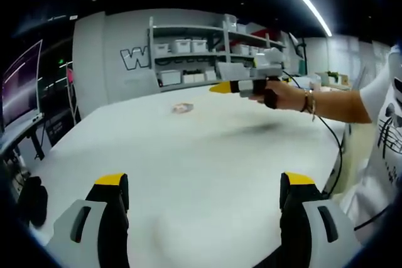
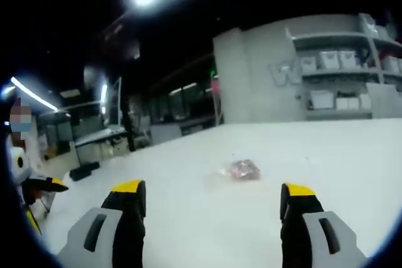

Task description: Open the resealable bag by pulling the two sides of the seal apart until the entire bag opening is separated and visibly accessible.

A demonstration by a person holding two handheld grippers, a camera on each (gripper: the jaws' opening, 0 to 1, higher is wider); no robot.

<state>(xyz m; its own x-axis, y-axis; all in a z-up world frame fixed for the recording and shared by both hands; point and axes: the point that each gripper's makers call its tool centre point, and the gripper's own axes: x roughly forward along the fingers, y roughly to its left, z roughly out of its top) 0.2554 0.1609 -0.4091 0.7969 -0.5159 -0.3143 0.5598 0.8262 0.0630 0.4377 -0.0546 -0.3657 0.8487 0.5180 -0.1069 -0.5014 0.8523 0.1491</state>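
I see a small resealable bag [image 2: 244, 169] lying flat on a wide white table [image 2: 352, 155], well ahead of my right gripper [image 2: 213, 208], whose jaws stand wide apart and hold nothing. The bag looks clear and crinkled, with something pinkish-red inside; I cannot tell whether its seal is parted. In the left gripper view, my left gripper [image 1: 204, 196] is also spread wide and bare, and the bag [image 1: 182, 108] sits far off, a pale blur.
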